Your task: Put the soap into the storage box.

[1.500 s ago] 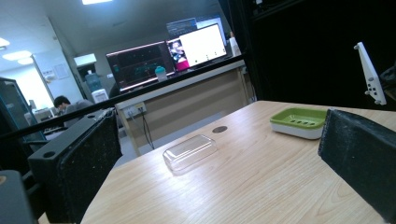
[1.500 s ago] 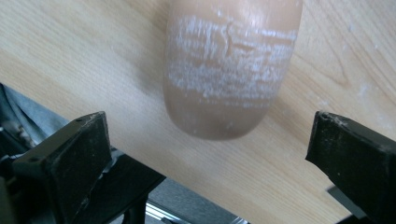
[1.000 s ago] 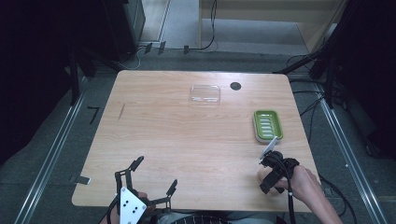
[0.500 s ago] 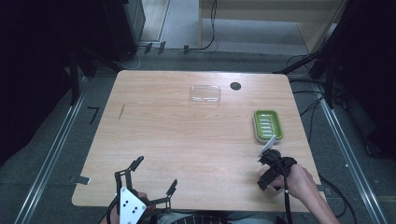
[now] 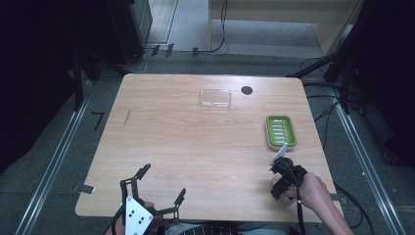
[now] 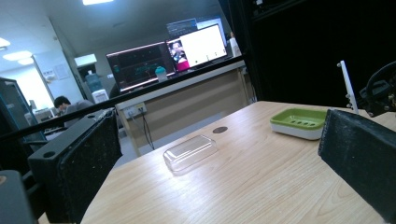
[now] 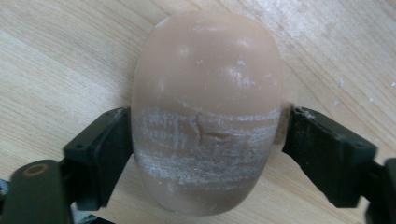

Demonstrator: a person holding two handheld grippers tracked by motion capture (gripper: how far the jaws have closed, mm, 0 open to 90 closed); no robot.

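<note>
Closing in, my right claw [image 7: 205, 135] has just been drawing its jaws together around the bar of soap [image 7: 205, 112], while the hand itself has barely shifted near the table's right front corner since a second ago. Now the tan, rounded bar lies flat on the wooden table [image 5: 195, 142], right between the two black pads: the left pad touches its side, the right pad sits at its other side with perhaps a sliver of gap, too close for me to call. From above, my right hand [image 5: 313, 191] holds the claw [image 5: 283, 177] pointing down, just in front of the green soap dish [image 5: 280, 131] by the right edge. My left claw [image 5: 156, 196] hovers at the front edge, jaws spread wide with nothing between them. Over by the back edge lies the clear plastic lid [image 5: 215, 98], well apart from the soap, beside a dark round hole [image 5: 246, 90].
</note>
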